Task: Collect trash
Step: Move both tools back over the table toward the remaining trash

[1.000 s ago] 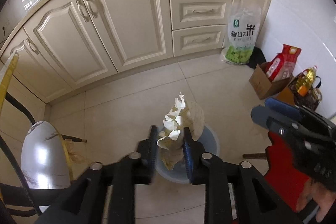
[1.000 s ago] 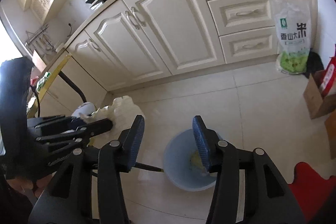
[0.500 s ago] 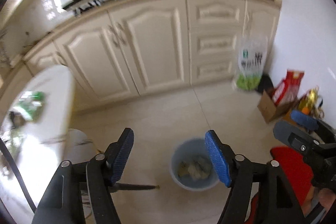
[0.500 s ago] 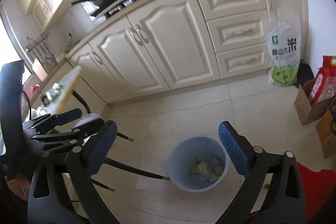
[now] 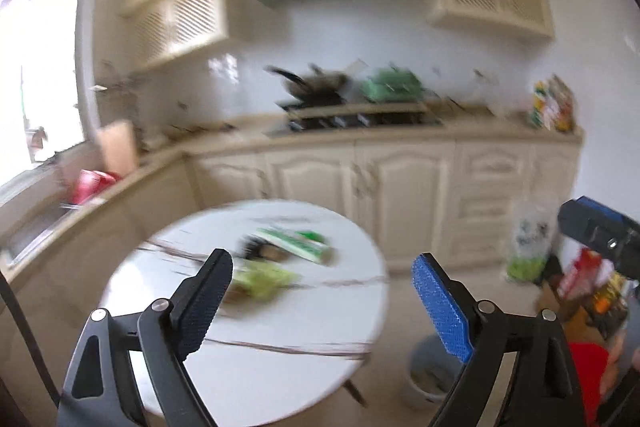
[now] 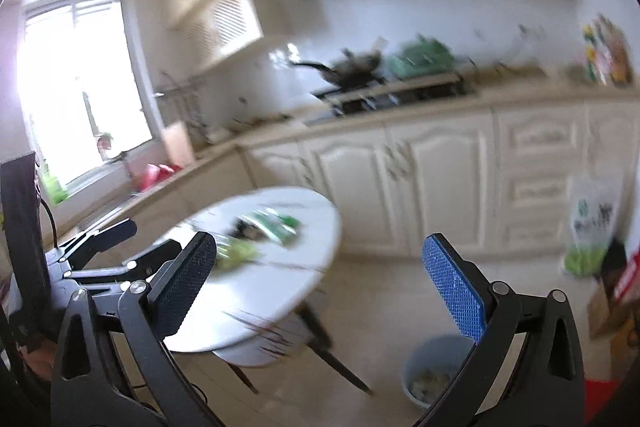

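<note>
Both views are smeared with motion blur. In the left wrist view, a bright window (image 5: 48, 67) fills the upper left of the frame, and a round white worktop (image 5: 248, 307) sits left of centre with trash on it: a yellow-green crumpled wrapper (image 5: 262, 279) nearest, a dark item (image 5: 260, 251) just behind it, and a green and white packet (image 5: 298, 245) lying beside that. The left gripper (image 5: 320, 303) frames the lower part of the picture, its jaws widening at this moment with nothing between them. To the lower right, past the worktop's edge, a pale blue bin (image 5: 430, 375) stands on the floor with scraps inside. At the right edge a rice bag (image 5: 528, 247) leans on the cabinets (image 5: 404, 199). In the right wrist view, the left gripper shows at the lower left edge, and the same worktop (image 6: 280, 267) with its trash lies left of centre. The right gripper (image 6: 320, 285) has its jaws spread wide and empty, and the bin (image 6: 434, 371) sits at the lower right.
</note>
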Demonstrator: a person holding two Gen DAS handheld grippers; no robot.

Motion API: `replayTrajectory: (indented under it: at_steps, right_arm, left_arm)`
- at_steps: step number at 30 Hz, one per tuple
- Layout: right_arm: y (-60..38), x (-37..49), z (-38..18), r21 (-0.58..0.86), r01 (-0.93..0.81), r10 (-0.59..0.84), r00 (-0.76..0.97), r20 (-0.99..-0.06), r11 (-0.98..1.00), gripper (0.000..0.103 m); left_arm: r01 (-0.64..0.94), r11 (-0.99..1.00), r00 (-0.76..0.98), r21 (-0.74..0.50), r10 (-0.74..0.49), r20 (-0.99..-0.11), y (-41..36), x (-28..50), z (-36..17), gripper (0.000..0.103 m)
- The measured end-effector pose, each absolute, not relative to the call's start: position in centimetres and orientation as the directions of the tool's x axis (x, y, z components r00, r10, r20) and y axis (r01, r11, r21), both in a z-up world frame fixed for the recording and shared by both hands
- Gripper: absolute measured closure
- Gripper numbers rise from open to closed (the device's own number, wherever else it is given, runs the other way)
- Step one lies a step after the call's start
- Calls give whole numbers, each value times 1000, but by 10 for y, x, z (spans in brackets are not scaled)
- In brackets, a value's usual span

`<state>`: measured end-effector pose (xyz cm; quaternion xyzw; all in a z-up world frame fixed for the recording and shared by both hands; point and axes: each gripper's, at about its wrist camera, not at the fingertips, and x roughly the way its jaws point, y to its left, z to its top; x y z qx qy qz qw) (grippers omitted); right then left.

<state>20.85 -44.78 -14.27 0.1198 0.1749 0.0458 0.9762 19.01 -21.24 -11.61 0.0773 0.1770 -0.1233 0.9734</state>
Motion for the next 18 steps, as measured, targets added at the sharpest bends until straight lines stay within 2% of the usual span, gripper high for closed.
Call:
replayTrajectory:
  at_steps: [9, 18]
  right_arm:
    - [-322, 210, -75, 134, -195, 222, 947, -231, 972, 0]
    - [-242, 211, -72, 22, -196, 196, 957, -214, 980, 0]
  left_arm:
    - [42, 996, 973, 75, -24, -230, -112, 84, -100, 8]
    - [-42, 998, 984, 45, 49, -173, -92, 34, -128, 5]
